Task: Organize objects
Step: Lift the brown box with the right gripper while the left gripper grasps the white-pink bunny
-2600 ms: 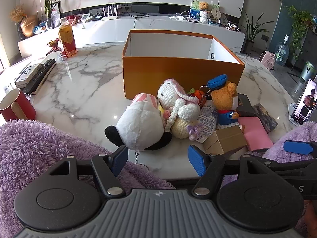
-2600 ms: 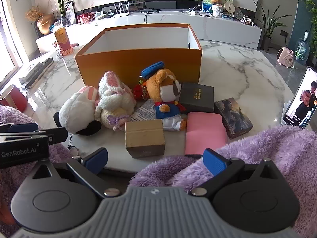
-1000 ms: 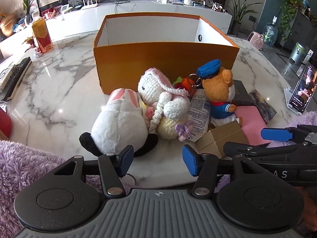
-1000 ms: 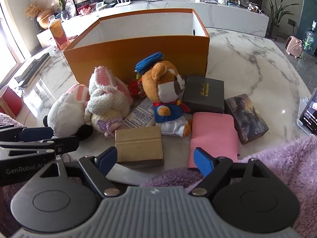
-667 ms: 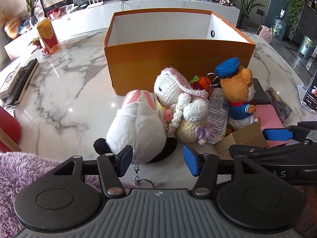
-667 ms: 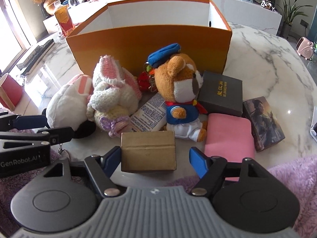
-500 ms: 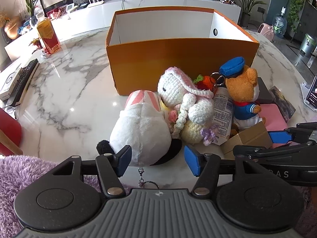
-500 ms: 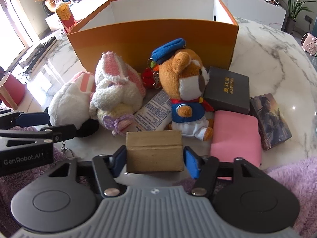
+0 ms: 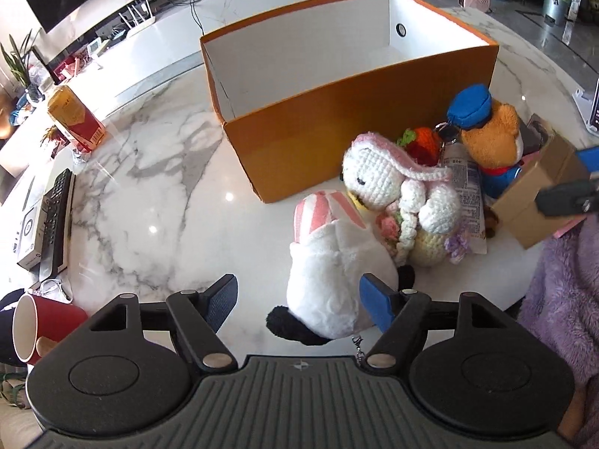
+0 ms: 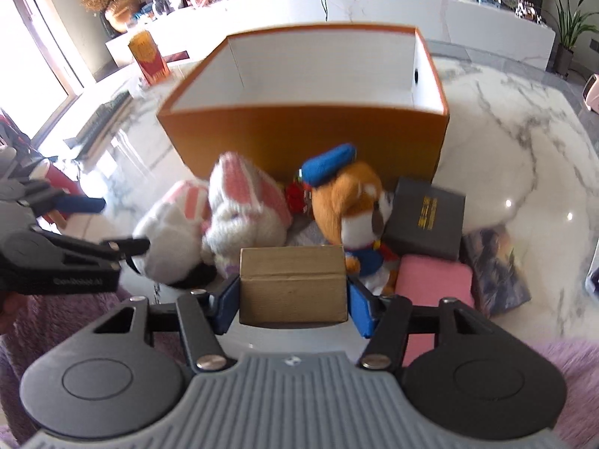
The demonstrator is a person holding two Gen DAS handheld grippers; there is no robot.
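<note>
Lifted off the counter (image 9: 157, 187), the cardboard box (image 10: 292, 282) now rides clamped in my right claw (image 10: 292, 299), bound for the orange bin (image 10: 307, 138) — my left claw (image 9: 299, 299) is opening, straddling the white plush (image 9: 333, 280) without gripping it.

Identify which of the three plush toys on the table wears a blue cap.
The orange-brown bear, in front of the orange box. The white plush and knitted rabbit have pink-striped ears, no cap.
</note>
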